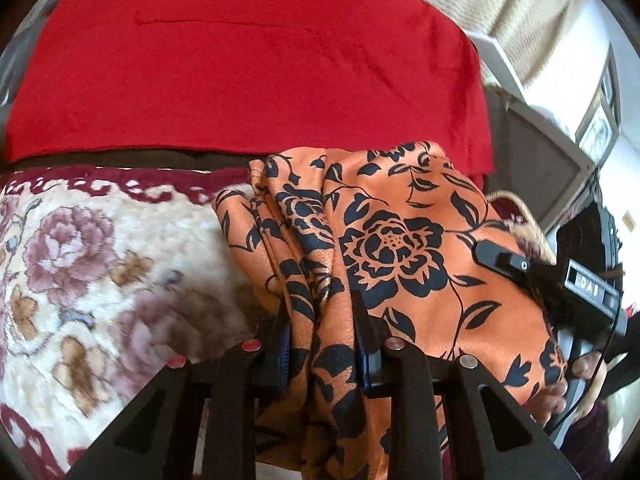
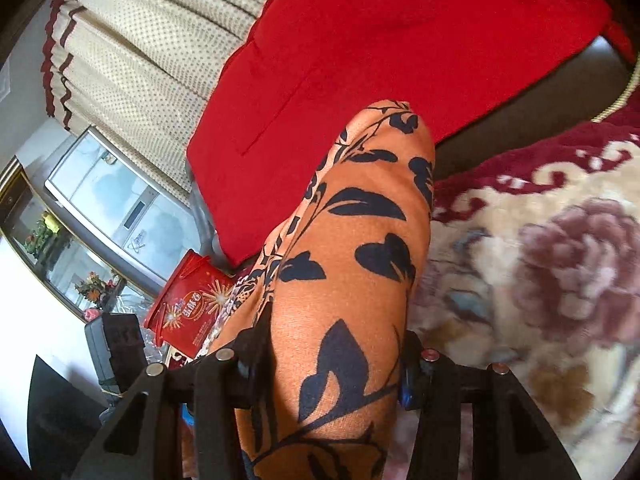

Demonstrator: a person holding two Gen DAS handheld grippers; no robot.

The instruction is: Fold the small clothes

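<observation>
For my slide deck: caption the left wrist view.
Left gripper clamps bunched orange floral cloth above a flowered blanket.

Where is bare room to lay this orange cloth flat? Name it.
Free: the floral blanket left of the orange floral cloth, below the red cushion. Crowded: the far side, where the red tin and clutter sit.

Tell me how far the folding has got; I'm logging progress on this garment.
Done: nothing lies neatly folded in view. In hand: the orange floral garment is bunched and lifted, gripped by both the left gripper and right gripper, jaws closed on it. Left: spreading it on the floral blanket and making the folds.
</observation>
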